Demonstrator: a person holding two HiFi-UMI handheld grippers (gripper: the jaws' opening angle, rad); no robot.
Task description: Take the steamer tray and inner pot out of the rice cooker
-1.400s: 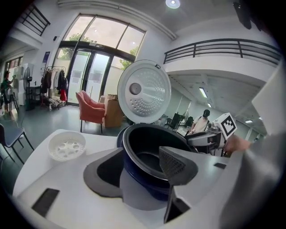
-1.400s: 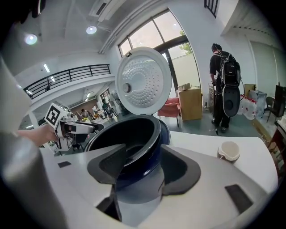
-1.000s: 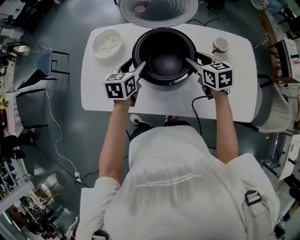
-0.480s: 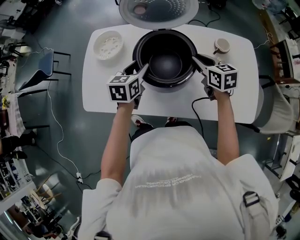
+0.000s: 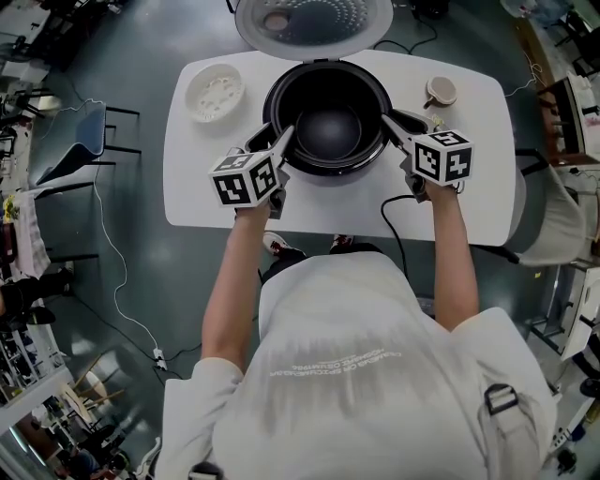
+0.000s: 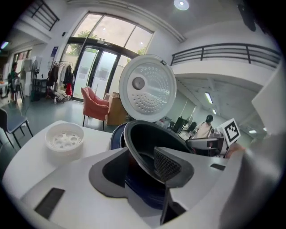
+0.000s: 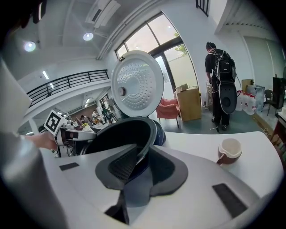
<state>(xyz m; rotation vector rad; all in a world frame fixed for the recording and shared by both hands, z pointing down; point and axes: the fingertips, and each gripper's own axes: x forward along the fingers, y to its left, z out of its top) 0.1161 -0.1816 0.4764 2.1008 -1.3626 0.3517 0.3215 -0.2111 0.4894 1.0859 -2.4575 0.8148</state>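
- The inner pot (image 5: pixel 328 117) sits in the rice cooker (image 5: pixel 323 169) at the middle of the white tabletop (image 5: pixel 483 202). It lies directly between the two tongs, one at each end of a left-right line across it.
- The left tongs (image 5: pixel 281 139) straddle the pot's left rim, with one pad inside the bowl and the other outside. The jaws are closing, and a gap shows on the outer side, so they do not grip yet.
- The right tongs (image 5: pixel 387 120) are narrowly set and clamped on the right rim, which is pinched between the inner and outer pads.
- Both hands are equally near. The pot is round with no long axis, so the lift probably needs to go straight up with both sides level.
- The steamer tray (image 5: pixel 216 91) is already out, on the tabletop at the far left, well apart from the cooker.
- The pot is dark and smooth with a thin flared lip. The tray is white, round and perforated.
- The tong pads are dark and cross-hatched.
- The open lid (image 5: pixel 314 19) stands at the far side and has a dimpled white inner plate.
- A cup (image 5: pixel 441 91) stands at the far right.
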